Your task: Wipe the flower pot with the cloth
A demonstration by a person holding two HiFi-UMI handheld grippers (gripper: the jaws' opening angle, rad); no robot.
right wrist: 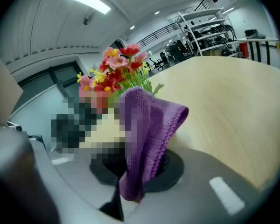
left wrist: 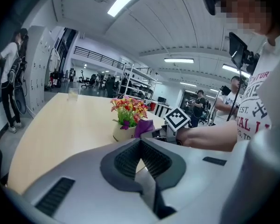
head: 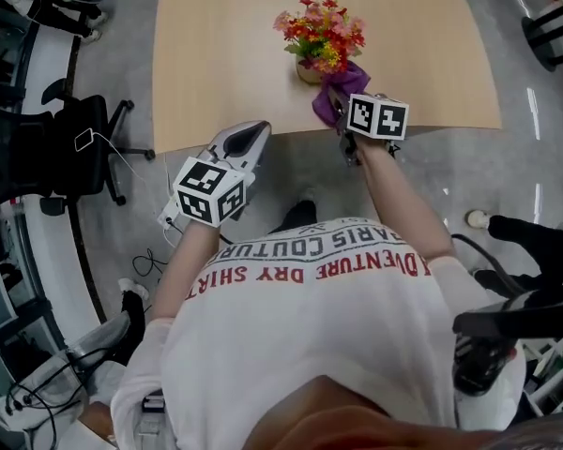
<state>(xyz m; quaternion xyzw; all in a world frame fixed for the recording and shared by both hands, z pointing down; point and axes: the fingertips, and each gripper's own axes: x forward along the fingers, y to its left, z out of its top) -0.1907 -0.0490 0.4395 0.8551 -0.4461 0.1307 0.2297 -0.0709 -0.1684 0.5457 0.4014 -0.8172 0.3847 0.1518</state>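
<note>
A small cream flower pot point(head: 307, 71) with red, pink and yellow flowers point(head: 321, 32) stands near the front edge of the wooden table point(head: 225, 45). My right gripper point(head: 340, 111) is shut on a purple cloth point(head: 337, 95), which lies against the pot's front right side. In the right gripper view the cloth point(right wrist: 144, 129) stands up between the closed jaws, with the flowers point(right wrist: 114, 71) just behind it. My left gripper point(head: 255, 137) is shut and empty, at the table's front edge, left of the pot. The left gripper view has the pot point(left wrist: 123, 133) and cloth point(left wrist: 143, 126) beyond its jaws.
A black office chair point(head: 70, 148) stands left of the table. Cables point(head: 150, 261) lie on the grey floor below. A glass point(left wrist: 73, 93) stands at the table's far end. Other people point(left wrist: 11, 83) and shelving point(left wrist: 140, 80) are in the room behind.
</note>
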